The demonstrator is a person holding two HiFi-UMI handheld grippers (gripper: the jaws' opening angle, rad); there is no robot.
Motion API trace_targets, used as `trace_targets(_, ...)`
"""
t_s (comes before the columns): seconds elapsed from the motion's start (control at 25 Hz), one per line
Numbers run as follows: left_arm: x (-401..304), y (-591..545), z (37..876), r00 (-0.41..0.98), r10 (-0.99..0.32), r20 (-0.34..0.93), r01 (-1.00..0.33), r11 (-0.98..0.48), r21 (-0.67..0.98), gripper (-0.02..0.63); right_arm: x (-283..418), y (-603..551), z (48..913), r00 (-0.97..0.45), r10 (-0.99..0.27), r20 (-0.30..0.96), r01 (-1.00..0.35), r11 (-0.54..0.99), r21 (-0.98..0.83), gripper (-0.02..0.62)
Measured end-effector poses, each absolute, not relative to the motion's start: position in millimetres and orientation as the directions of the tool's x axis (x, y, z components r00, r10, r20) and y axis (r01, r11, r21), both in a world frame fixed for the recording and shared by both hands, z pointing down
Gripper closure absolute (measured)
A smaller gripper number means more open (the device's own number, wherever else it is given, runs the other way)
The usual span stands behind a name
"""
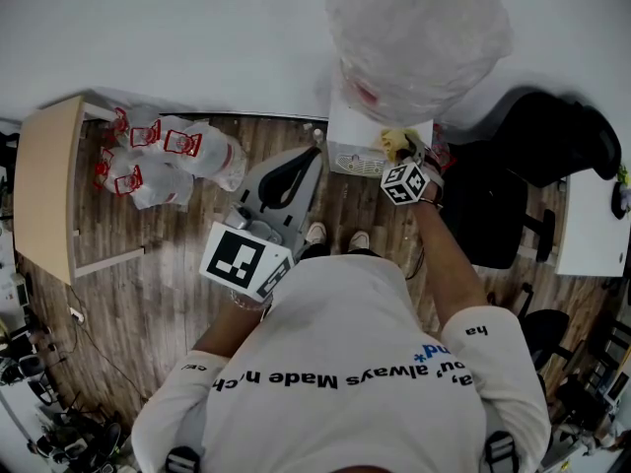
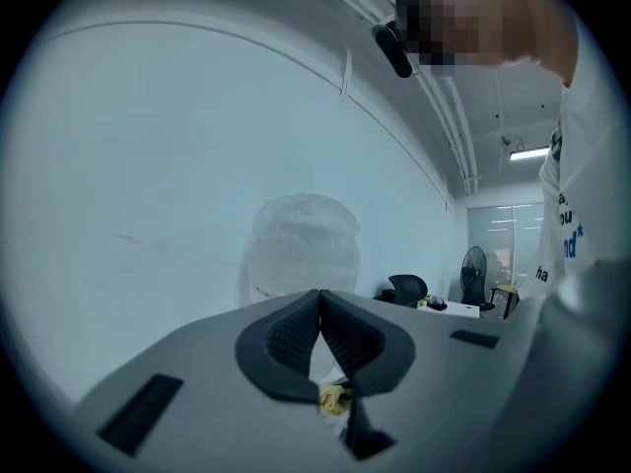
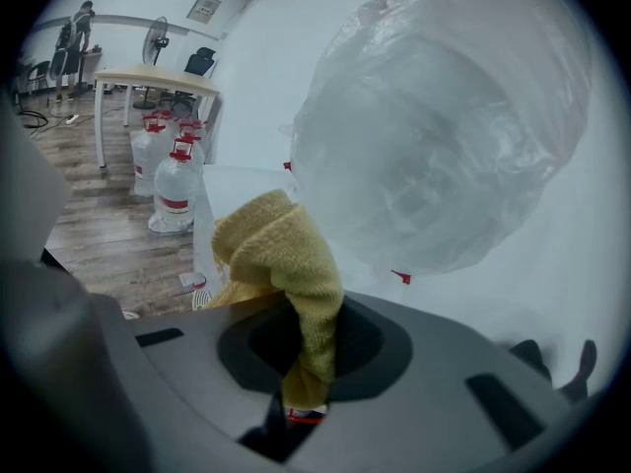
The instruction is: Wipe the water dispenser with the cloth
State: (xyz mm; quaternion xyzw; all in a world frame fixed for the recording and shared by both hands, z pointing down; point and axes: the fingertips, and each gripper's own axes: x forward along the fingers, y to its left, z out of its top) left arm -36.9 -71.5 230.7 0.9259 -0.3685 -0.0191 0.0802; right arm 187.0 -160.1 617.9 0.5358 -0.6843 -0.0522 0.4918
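The water dispenser (image 1: 357, 138) is a white box against the wall. On top of it stands a large bottle wrapped in clear plastic (image 1: 414, 37), which also fills the right gripper view (image 3: 444, 136). My right gripper (image 1: 400, 154) is shut on a yellow cloth (image 1: 395, 142) at the dispenser's top front edge, just under the bottle. In its own view the cloth (image 3: 281, 254) bunches up out of the right gripper (image 3: 311, 348). My left gripper (image 1: 315, 154) is held left of the dispenser, apart from it. It (image 2: 318, 308) is shut on nothing and points at the wall and the bottle (image 2: 301, 244).
Several spare water jugs (image 1: 163, 156) with red caps lie on the wood floor to the left, beside a light wooden table (image 1: 44, 195). A black office chair (image 1: 513, 195) and a white desk (image 1: 592, 225) stand at the right. Cables lie at the lower left.
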Motion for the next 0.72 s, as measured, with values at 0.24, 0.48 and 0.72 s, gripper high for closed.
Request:
trace_targets(0.24,-34.7,-67.7,228.9,0.733,-0.68,0.022,-0.674,-0.722,0.16,0.586,186.0,-146.5,619.0,0.057,-0.774,0.631,-0.69,0.426,0.585,0.554)
trace_targets(0.48,-33.7,-65.3,230.3,0.738,-0.675,0.024,-0.669,-0.726,0.16,0.586,180.6,-130.9,623.6,0.048,-0.772,0.634,-0.685,0.436,0.584,0.554)
trace_targets(0.72,-28.5,-62.9,227.8,0.748,-0.664,0.019,-0.658,-0.737,0.155,0.586,179.0,-125.3,626.9,0.042,-0.757,0.652,-0.653,0.473,0.591,0.549)
